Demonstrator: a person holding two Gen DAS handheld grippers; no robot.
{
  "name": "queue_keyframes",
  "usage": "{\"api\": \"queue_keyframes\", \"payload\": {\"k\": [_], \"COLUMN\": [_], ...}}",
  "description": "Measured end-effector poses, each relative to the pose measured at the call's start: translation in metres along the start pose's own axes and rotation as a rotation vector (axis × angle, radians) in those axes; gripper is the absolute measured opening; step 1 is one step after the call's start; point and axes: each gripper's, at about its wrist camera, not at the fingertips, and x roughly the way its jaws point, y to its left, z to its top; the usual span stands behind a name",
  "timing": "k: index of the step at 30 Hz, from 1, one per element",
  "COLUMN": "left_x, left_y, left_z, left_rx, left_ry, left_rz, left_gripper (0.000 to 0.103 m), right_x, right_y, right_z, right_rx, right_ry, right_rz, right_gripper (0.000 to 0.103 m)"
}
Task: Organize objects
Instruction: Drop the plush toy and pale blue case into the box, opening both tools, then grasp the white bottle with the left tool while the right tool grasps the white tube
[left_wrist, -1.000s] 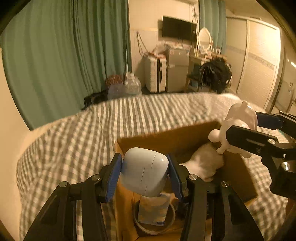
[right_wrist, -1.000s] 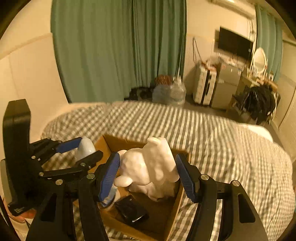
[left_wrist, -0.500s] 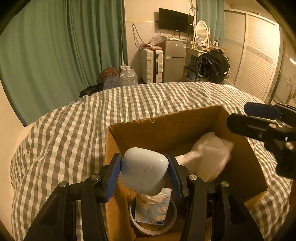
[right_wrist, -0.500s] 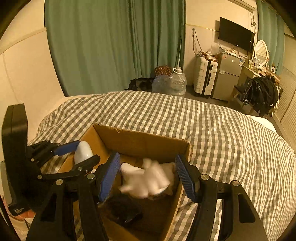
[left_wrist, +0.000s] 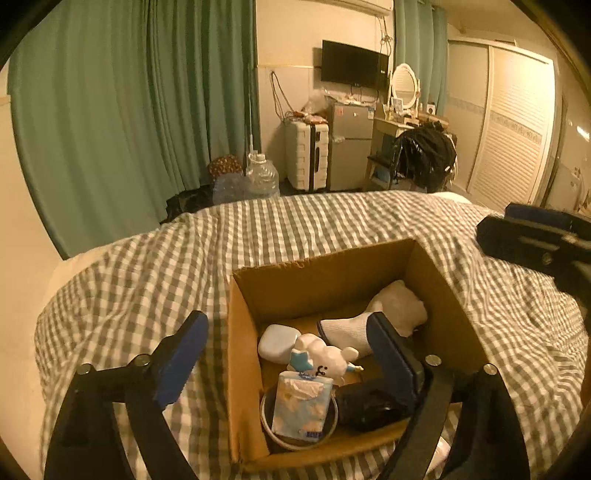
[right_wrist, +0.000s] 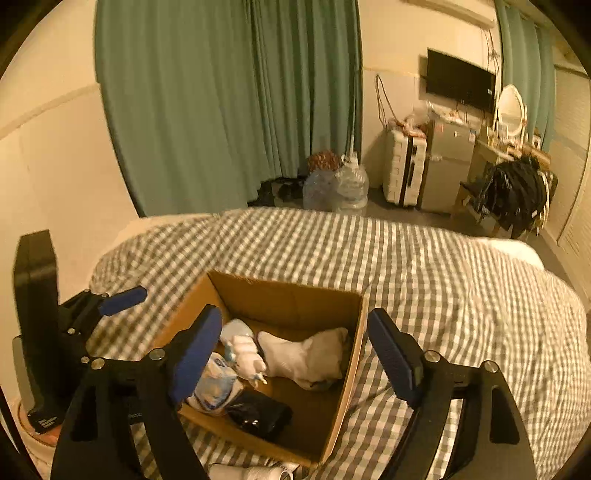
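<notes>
A cardboard box sits on the checked bedcover. Inside lie a white rounded case, a white toy figure, a white sock, a tissue pack standing in a round bowl, and a black object. My left gripper is open and empty, held above the box's near left side. My right gripper is open and empty above the box; it also shows at the right edge of the left wrist view.
The checked bedcover spreads around the box. A white rolled item lies on the bed by the box's near edge. Green curtains, water jugs, a suitcase, a small fridge and a chair with black clothes stand beyond the bed.
My left gripper opened and the white case dropped into the box. My right gripper let go of the white toy figure, which now lies in the box. Both grippers rose.
</notes>
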Motion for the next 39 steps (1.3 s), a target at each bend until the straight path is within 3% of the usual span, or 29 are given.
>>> {"api": "queue_keyframes", "payload": {"k": [3,12,18,28,32,34,39], "left_x": [-0.022,-0.091,-0.103,-0.053,-0.025,-0.016,-0.001], "left_y": [0.001,-0.014,-0.021,-0.039,-0.05,-0.055,-0.074], "left_z": [0.003,0.008,-0.01,-0.077,-0.106,-0.118,-0.137], "left_rx": [0.005,0.059,0.074,0.065,0.073,0.079,0.132], "left_ry": [-0.023,-0.126,-0.137,-0.021,0.037,0.051,0.103], "left_rz": [0.016,0.028,0.021,0.007,-0.008,-0.036,-0.113], "left_gripper": [0.093,0.102,0.103,0.103,0.103,0.103,0.103], "right_x": [-0.029,-0.102,-0.122,-0.069,-0.043,-0.03,-0.007], "right_y": [0.009,0.032,0.029,0.008,0.001,-0.003,-0.012], "right_z": [0.002,-0.003,-0.027,-0.092,-0.107,-0.115,-0.132], "right_rx": [-0.029,-0.126,-0.12,-0.038,-0.037,-0.048,-0.03], "right_ry": [-0.038,-0.1,-0.081,0.08,0.13,0.156,0.242], "right_rz": [-0.013,-0.083,-0.081,-0.09,-0.155,-0.203,-0.224], "right_gripper": [0.089,0.095,0.096,0.097,0.096,0.096,0.096]}}
